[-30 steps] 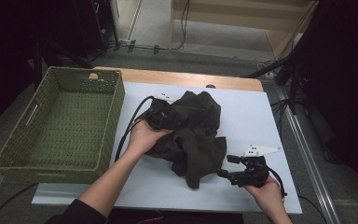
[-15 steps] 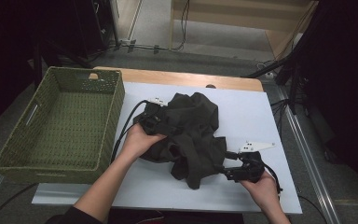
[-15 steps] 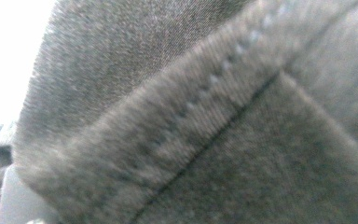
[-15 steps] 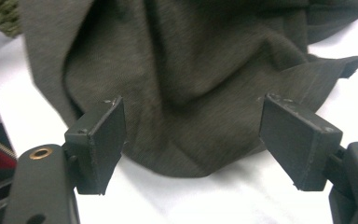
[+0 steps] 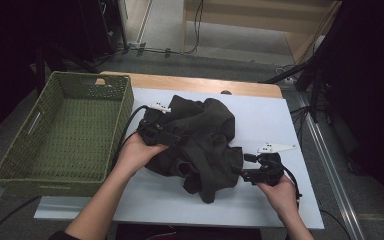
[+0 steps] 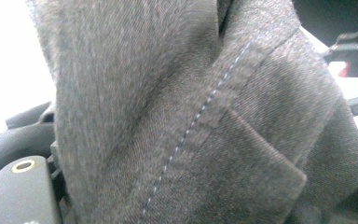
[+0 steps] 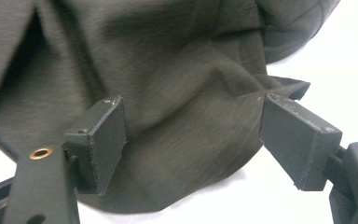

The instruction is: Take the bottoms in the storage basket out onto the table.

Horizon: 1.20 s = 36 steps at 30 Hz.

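Observation:
A dark grey garment [image 5: 205, 132] lies crumpled in the middle of the white tabletop [image 5: 280, 120]. My left gripper [image 5: 176, 140] pushes into its left side from the hand at the left. Its jaws have just been opening. In the left gripper view, stitched cloth [image 6: 191, 116] drapes loosely over them, one finger [image 6: 23, 196] shows at the bottom left and the other is hidden. My right gripper [image 5: 241, 166] sits at the garment's right lower edge. It [image 7: 191, 140] is open, a fold of the cloth [image 7: 168, 70] between its wide-set pads without touching them.
A green woven basket [image 5: 122, 115] stands on the left, right against the white top. A black cable [image 5: 127, 130] runs from the left gripper along the basket's wall. Bare white surface [image 5: 155, 200] lies in front of the garment.
The right gripper has slid left and away from the person, up to the garment's edge. The left gripper has shifted slightly nearer and to the left, and the cloth's folds have settled.

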### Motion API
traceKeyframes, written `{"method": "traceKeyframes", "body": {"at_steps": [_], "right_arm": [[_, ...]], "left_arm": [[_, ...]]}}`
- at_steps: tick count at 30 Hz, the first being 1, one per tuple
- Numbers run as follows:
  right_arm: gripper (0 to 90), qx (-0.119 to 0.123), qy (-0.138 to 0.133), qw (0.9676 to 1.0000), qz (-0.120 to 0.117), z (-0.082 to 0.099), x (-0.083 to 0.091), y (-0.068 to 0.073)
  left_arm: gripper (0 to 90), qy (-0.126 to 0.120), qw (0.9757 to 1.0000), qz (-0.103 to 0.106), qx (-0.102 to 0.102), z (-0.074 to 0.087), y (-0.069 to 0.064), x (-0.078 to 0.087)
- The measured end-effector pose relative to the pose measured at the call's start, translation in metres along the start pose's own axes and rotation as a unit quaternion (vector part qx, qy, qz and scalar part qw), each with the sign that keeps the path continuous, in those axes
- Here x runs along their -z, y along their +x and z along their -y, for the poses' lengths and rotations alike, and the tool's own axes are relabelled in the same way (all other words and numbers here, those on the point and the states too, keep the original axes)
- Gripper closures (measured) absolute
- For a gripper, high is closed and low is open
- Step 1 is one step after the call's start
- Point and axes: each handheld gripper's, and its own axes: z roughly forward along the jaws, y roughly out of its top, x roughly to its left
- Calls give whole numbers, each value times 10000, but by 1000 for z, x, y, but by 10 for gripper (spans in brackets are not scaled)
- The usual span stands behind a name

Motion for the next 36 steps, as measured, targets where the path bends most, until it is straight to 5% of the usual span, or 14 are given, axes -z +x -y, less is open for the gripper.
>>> {"method": "traceKeyframes", "body": {"at_steps": [2, 7, 16, 18, 26, 36], "right_arm": [[214, 7, 18, 10000, 23, -1, -1, -1], [213, -26, 56, 9999, 143, -7, -6, 0], [213, -40, 93, 9999, 62, -12, -12, 1], [213, -43, 48, 10000, 33, -13, -12, 1], [218, 25, -29, 10000, -27, -17, -9, 7], [325, 123, -285, 9991, -286, -41, -12, 27]], "left_arm": [[139, 54, 9997, -208, -107, 0, -3, 5], [43, 32, 9995, -318, 59, 0, 0, 11], [0, -42, 9998, -141, 118, 3, 6, 14], [0, -186, 9997, -142, -101, 4, -1, 12], [0, -145, 9989, -87, -433, 6, -15, 9], [0, -198, 9985, -161, -484, 13, -16, -5]]}}
